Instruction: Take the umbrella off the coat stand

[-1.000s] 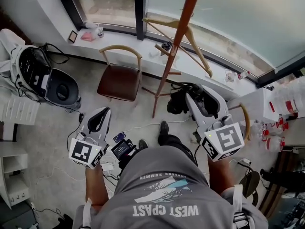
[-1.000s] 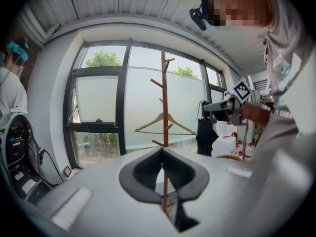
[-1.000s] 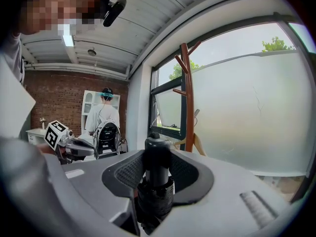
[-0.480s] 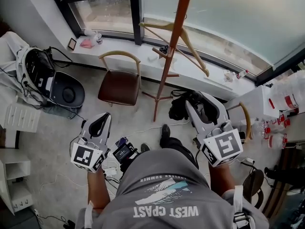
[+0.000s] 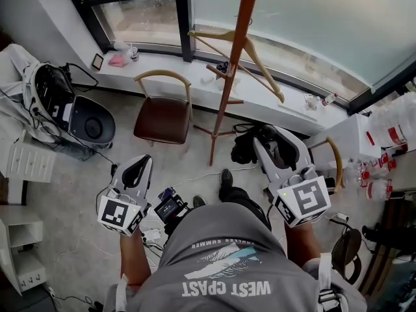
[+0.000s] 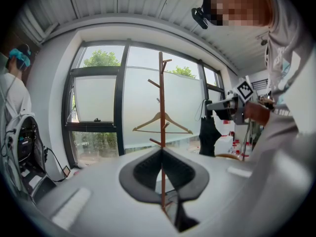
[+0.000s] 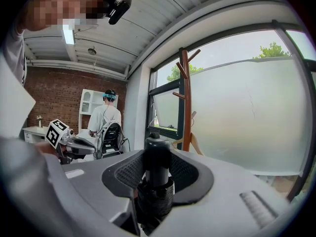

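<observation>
Red-brown wood: the coat stand (image 5: 224, 90) rose in the middle of the head view. Its feet were on the pale floor (image 5: 188, 155) close to the window sill (image 5: 175, 70), and a wooden hanger (image 5: 240, 44) hung from a peg. Left of the stand a chair (image 5: 162, 112) with a brown seat stood against the sill. An opened pack (image 5: 65, 112) closed off the far left, and a white bench (image 5: 348, 142) carrying bottles closed off the right. I had bare floor between the chair and my grippers.

Both forearms reached forward on either side of the body, well apart, with the grippers aimed toward the window and tipped slightly down. The right gripper (image 5: 276, 138) was clenched on the black folded umbrella (image 5: 246, 147). The umbrella was off the stand, to the right of its feet and clear of it. The left gripper (image 5: 138, 158) held nothing, and its jaws met at the tips.

The right gripper view alone showed the grasp closely: the umbrella's handle stood upright between the ribbed pads (image 7: 185, 172). That view also showed a brick wall (image 7: 54, 93) and another person (image 7: 106, 120) at the back of the room. The left gripper view alone showed the umbrella's cloth hanging beneath the right gripper. It also showed the stand's full height against the frosted window (image 6: 143, 107).
</observation>
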`<act>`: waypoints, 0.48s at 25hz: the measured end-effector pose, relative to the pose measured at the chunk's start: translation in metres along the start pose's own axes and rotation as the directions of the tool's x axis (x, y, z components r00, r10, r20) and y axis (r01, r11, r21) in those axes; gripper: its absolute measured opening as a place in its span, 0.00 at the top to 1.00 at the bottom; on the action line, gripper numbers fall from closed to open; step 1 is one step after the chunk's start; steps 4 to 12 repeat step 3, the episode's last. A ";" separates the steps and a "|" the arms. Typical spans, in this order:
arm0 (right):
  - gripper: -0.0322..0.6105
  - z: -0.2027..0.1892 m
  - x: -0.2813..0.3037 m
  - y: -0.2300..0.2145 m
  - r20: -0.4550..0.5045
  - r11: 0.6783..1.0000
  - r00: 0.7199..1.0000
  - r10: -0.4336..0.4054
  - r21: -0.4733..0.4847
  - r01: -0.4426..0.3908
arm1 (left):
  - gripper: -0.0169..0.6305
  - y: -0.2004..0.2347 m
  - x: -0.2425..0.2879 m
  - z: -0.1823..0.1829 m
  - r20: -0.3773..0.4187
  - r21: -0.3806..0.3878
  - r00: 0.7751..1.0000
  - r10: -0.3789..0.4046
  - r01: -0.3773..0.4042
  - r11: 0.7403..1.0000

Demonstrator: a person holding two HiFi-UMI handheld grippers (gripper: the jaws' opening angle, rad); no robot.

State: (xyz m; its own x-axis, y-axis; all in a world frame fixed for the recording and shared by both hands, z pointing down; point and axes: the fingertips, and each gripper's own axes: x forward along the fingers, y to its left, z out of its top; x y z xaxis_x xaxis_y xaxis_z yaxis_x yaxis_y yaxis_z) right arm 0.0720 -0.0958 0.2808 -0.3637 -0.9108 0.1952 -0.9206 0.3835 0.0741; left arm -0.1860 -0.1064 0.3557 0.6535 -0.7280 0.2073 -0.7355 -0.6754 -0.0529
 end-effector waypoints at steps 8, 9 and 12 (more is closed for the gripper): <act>0.71 0.001 -0.004 -0.005 -0.003 1.000 1.000 -0.001 0.002 0.001 | 0.97 -0.005 0.001 0.002 -0.002 0.003 1.000 0.000 0.000 1.000; 0.71 0.001 -0.004 -0.005 -0.003 1.000 1.000 -0.001 0.002 0.001 | 0.97 -0.005 0.001 0.002 -0.002 0.003 1.000 0.000 0.000 1.000; 0.71 0.001 -0.004 -0.005 -0.003 1.000 1.000 -0.001 0.002 0.001 | 0.97 -0.005 0.001 0.002 -0.002 0.003 1.000 0.000 0.000 1.000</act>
